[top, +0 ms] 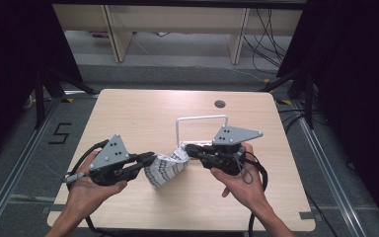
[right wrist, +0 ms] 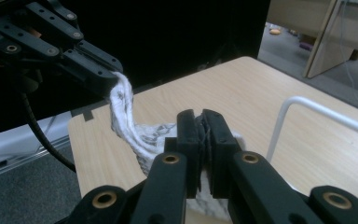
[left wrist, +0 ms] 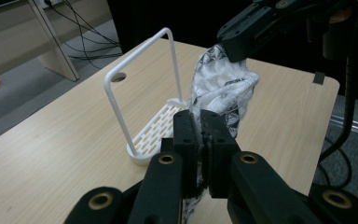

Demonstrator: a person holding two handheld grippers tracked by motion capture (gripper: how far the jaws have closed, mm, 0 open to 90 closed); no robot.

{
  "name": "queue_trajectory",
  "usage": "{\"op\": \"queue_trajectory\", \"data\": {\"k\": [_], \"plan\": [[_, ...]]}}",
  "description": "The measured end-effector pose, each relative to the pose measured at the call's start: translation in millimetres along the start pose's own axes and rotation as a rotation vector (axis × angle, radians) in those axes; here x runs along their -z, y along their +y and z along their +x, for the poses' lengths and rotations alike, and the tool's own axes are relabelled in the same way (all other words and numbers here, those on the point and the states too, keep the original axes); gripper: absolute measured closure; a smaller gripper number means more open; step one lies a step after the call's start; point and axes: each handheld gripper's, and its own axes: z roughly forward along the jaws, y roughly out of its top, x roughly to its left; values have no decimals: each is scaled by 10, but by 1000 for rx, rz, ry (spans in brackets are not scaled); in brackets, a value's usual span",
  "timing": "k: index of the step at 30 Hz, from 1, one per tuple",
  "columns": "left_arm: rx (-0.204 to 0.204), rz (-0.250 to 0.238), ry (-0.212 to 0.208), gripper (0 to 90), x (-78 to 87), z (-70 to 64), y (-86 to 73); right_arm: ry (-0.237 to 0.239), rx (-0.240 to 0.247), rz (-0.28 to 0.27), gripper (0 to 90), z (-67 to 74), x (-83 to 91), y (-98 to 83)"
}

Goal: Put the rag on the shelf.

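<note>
A white cloth with a dark pattern hangs between both grippers above the wooden table. My left gripper is shut on the cloth's left corner; my right gripper is shut on its right corner. In the left gripper view the cloth runs up from my jaws to the other gripper's tips. The right gripper view shows the cloth stretched from my jaws to the left gripper's tips. A white wire rack with a slotted base stands just behind the cloth.
A round cable hole sits in the table near the far edge. Wooden furniture legs and loose cables lie on the floor beyond the table. Dark curtains flank both sides.
</note>
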Motion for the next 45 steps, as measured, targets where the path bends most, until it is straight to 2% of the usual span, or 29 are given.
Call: {"op": "queue_trajectory", "data": {"k": [5,6,9,10,11,12,17,19,20,21,22,24,25,33,35,37,38,39,42,44,45], "plan": [[7,-7,-12,852,-37,65,118,-12,12,-20,869,-7,103,98],[14,-12,-13,852,-55,78,143,-31,2,-27,868,-5,133,112],[12,-16,-14,852,-114,109,229,-24,10,-42,869,-23,192,157],[8,-20,-18,852,-134,118,260,-33,22,-49,869,-31,218,171],[3,-25,-19,852,-157,126,299,-43,14,-51,869,-29,243,182],[10,-32,-15,852,-171,121,323,-55,32,-65,869,-48,269,197],[0,-62,-13,852,-248,153,500,-81,17,-75,869,-73,377,247],[-2,-63,-7,851,-275,168,557,-93,30,-87,869,-111,411,268],[-3,-62,-6,852,-302,182,592,-95,14,-90,869,-120,422,276],[-1,-63,-5,852,-326,194,618,-112,24,-94,869,-152,439,290],[2,-62,-5,852,-350,212,643,-117,7,-92,869,-161,448,297],[10,-63,-3,852,-393,245,682,-124,18,-103,868,-228,454,316],[15,-64,-4,852,-420,262,701,-131,-3,-95,869,-235,462,319],[41,-80,0,851,-606,380,859,-185,-17,-110,869,-412,488,384],[44,-80,3,851,-633,398,891,-187,-31,-108,869,-435,498,397],[48,-83,5,852,-665,417,927,-198,-13,-116,869,-487,499,417],[47,-85,8,851,-679,429,946,-194,-29,-115,869,-499,498,428],[52,-88,12,851,-697,442,966,-206,-22,-116,869,-525,501,441],[62,-94,18,851,-744,481,1006,-208,-44,-130,869,-581,498,477],[69,-97,22,851,-787,516,1030,-216,-30,-130,868,-628,498,500],[72,-99,24,851,-806,534,1038,-219,-39,-127,869,-641,496,510]]}}
